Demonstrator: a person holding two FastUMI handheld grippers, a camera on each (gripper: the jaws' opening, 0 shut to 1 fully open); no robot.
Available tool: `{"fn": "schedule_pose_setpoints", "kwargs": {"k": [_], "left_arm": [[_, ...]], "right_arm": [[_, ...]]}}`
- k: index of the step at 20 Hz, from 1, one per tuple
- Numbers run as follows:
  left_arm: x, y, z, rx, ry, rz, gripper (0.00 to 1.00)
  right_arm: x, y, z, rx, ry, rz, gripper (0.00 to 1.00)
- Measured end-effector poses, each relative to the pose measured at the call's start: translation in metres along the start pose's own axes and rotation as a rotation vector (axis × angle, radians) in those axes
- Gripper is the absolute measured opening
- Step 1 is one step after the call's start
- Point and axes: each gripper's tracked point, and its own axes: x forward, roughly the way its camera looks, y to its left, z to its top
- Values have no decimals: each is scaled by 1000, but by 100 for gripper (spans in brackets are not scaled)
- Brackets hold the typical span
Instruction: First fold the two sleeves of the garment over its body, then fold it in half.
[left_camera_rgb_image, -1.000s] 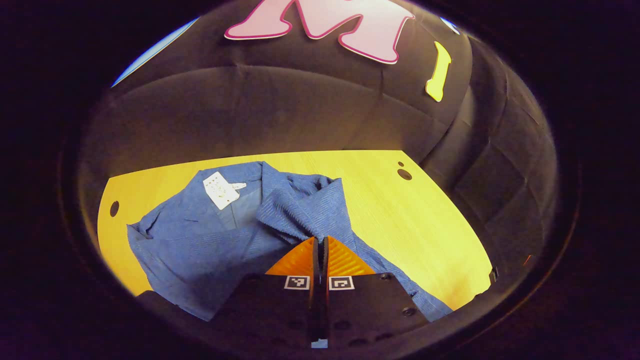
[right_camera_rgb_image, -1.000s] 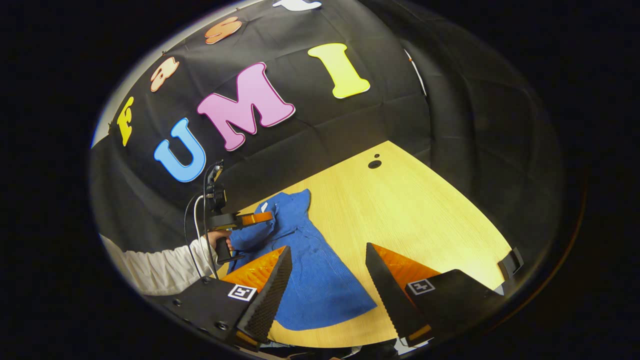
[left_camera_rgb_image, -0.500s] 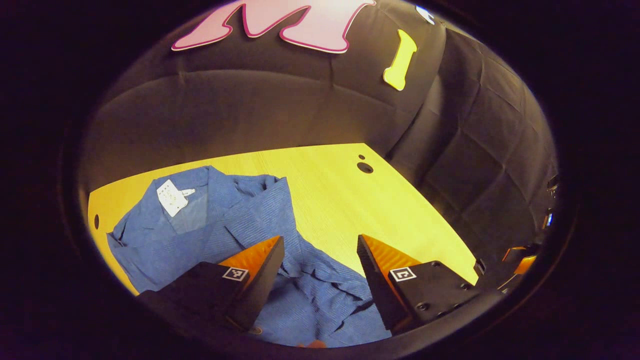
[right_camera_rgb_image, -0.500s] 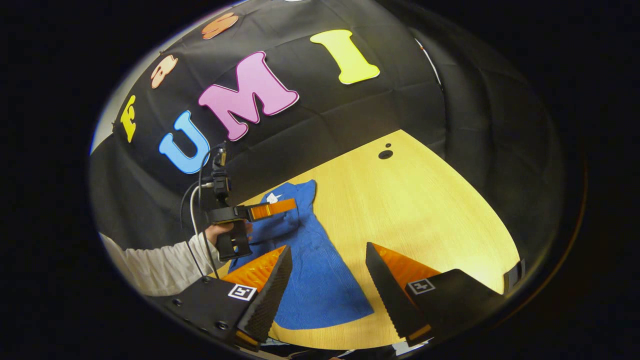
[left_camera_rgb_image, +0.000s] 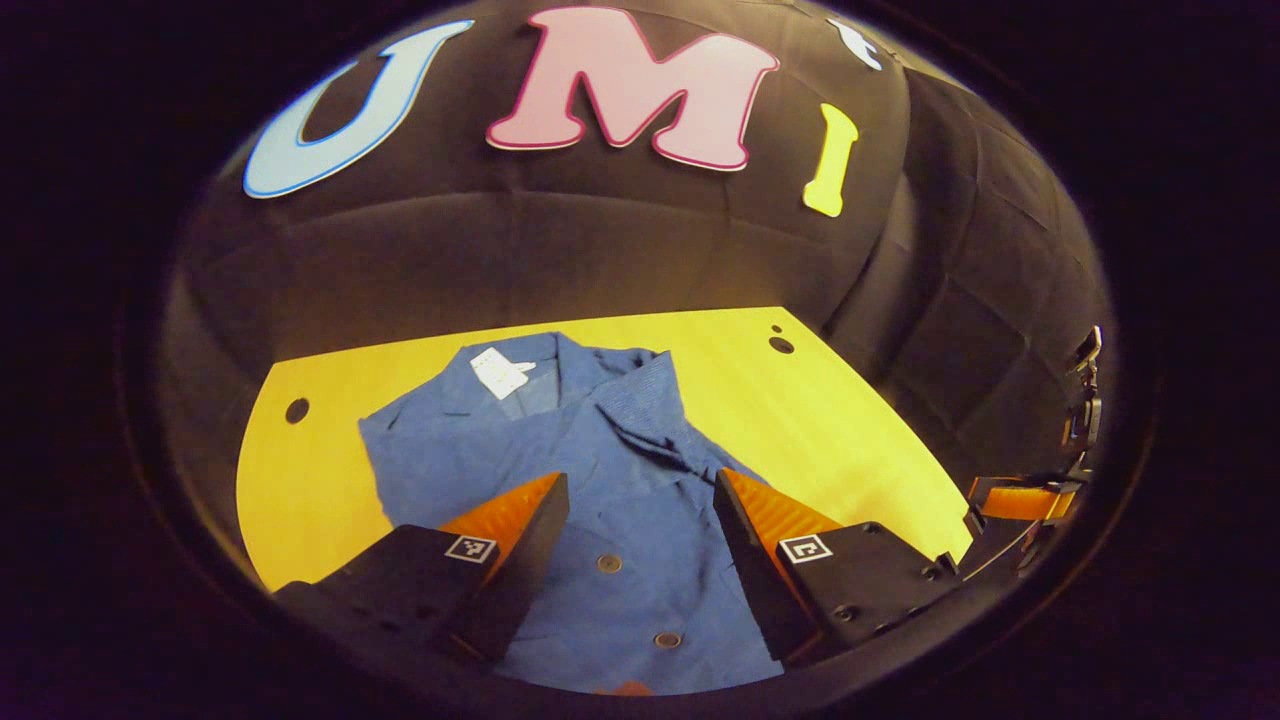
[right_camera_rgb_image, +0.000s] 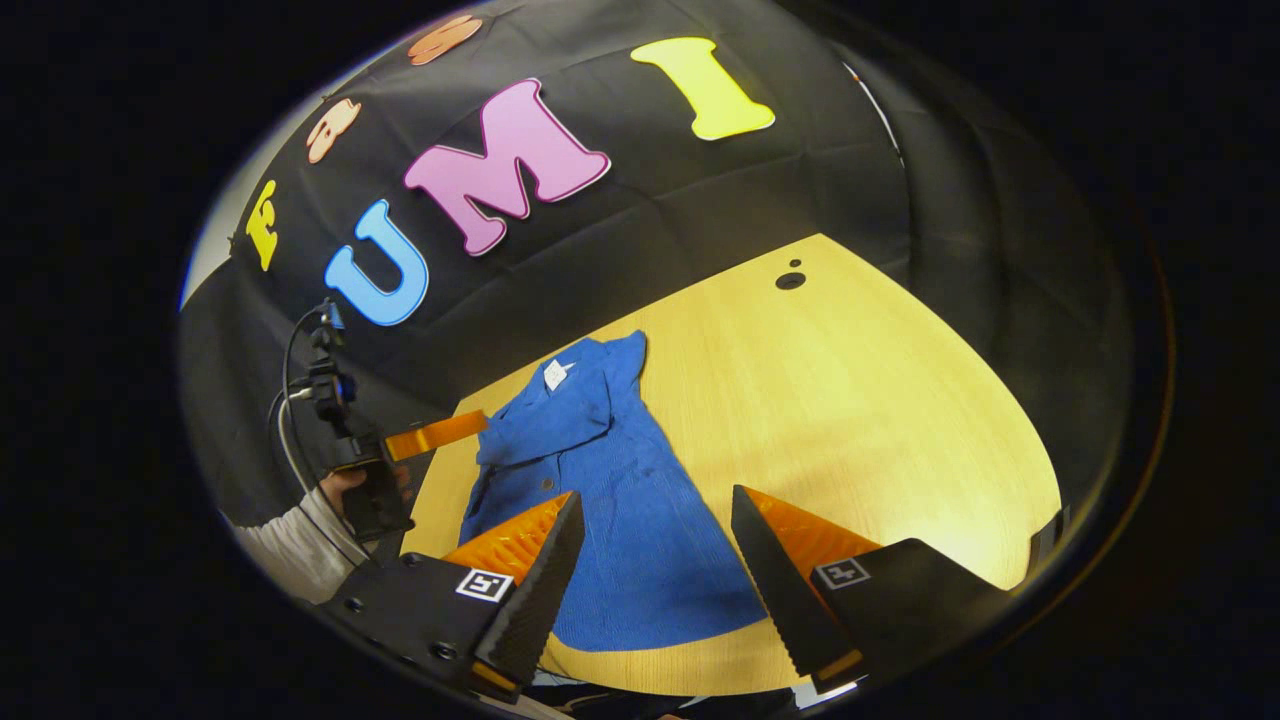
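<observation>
Black cloth walls close round a yellow wooden table (left_camera_rgb_image: 820, 420), and on it the blue garment (left_camera_rgb_image: 560, 450) lies flat, collar and white tag toward the far edge, hem toward the near edge. Reading from the left in the left gripper view, we see bare wood by the left edge, then the garment's body with one sleeve (left_camera_rgb_image: 650, 410) lying across it, its buttons showing between our fingers. Our left gripper (left_camera_rgb_image: 640, 545) hovers over the lower body with its fingers spread apart, grasping nothing. In the right gripper view, the garment (right_camera_rgb_image: 600, 480) runs from the far edge toward the near edge, and our right gripper (right_camera_rgb_image: 655, 560) hangs above its hem, fingers likewise released and empty.

We judge the sleeve folding to be largely done, though we cannot tell how the other sleeve lies. If it is in, the next move calls for pinching the hem at both corners and carrying it up to the collar.
</observation>
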Motion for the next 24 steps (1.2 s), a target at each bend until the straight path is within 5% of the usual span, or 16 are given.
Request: {"fn": "schedule_pose_setpoints", "kwargs": {"k": [9, 16, 24], "left_arm": [[-101, 64, -225, -232, 446, 240, 85], [-112, 75, -273, -320, 617, 307, 86], [-110, 75, -282, -308, 673, 345, 85]], "right_arm": [[32, -23, -94, -121, 349, -126, 95], [36, -45, -127, -218, 501, -198, 95], [44, -60, -127, -224, 549, -236, 96]]}}
